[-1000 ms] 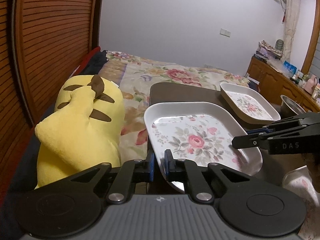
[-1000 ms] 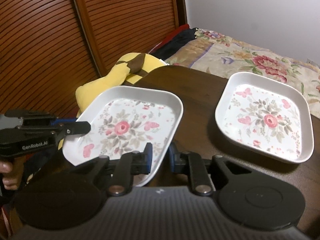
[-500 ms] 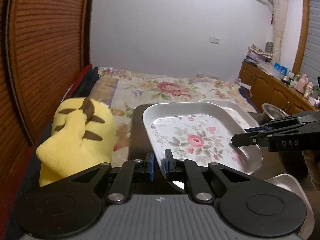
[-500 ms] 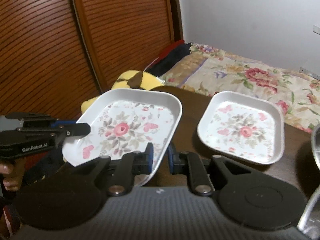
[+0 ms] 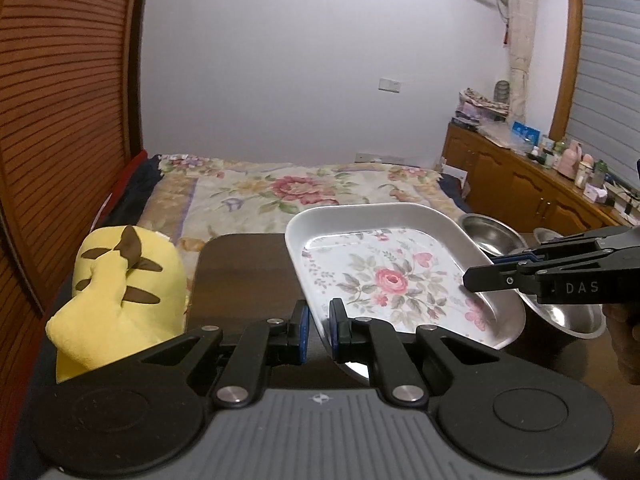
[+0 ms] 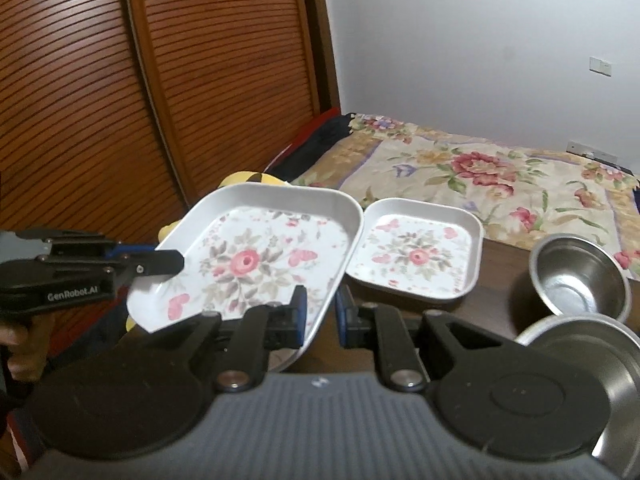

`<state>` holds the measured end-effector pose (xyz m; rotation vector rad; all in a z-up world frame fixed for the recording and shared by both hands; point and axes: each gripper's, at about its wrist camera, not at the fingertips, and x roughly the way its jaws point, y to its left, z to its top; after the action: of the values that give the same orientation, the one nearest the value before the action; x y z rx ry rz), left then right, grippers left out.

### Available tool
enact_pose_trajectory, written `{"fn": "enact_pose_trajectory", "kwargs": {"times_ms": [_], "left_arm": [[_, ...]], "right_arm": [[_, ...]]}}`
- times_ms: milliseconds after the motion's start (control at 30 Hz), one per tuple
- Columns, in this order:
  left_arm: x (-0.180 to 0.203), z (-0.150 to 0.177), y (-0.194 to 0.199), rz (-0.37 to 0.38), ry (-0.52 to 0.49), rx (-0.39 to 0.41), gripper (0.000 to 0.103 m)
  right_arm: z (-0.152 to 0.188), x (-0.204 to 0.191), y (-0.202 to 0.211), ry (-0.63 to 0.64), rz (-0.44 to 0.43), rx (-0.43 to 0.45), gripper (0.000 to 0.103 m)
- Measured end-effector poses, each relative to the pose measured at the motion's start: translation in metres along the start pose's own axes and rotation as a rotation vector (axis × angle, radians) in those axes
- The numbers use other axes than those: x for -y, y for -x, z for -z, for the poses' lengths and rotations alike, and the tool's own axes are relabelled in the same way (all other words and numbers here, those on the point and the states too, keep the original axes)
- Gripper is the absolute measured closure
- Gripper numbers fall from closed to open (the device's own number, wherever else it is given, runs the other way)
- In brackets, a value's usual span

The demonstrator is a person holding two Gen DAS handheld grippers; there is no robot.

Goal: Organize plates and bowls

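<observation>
Stretching across the back of both views, a bed with a flowered quilt point(image 5: 304, 196) lies against a white wall, with slatted brown wooden doors point(image 6: 120, 100) along one side. Nearer stands a dark brown wooden table point(image 5: 244, 276), and a yellow plush toy with brown stripes point(image 5: 120, 296) sits just beside its edge. Held clear above the table is a large white square plate with a rose print point(image 6: 256, 260); the left gripper point(image 5: 318, 330) is clamped on its near rim and the right gripper point(image 6: 320, 312) is clamped on the rim of another side, so both pinch the same plate. A smaller white square plate with the same rose print point(image 6: 420, 256) rests on the table beyond it. Two round steel bowls point(image 6: 580, 280) sit on the table near the right gripper.
</observation>
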<state>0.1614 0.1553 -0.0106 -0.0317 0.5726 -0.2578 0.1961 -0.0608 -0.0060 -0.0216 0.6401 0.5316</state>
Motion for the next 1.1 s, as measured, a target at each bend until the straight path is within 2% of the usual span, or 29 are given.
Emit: {"fn": "enact_pose_trajectory", "kwargs": {"times_ms": [367,767,1100], "left_arm": [[0.029,0.005,0.018,0.022,-0.041,0.005,0.091],[0.041,0.017,0.026,0.044,-0.060,0.001,0.091],[0.048,0.029,0.026,0.061,-0.072,-0.019,0.091]], "right_arm": [[0.018,0.007,0.032,-0.010,0.008,0.020,0.086],[0.031,0.011,0.051,-0.006,0.009,0.043,0.086],[0.045,0.014,0.056,0.000,0.015,0.027,0.086]]}}
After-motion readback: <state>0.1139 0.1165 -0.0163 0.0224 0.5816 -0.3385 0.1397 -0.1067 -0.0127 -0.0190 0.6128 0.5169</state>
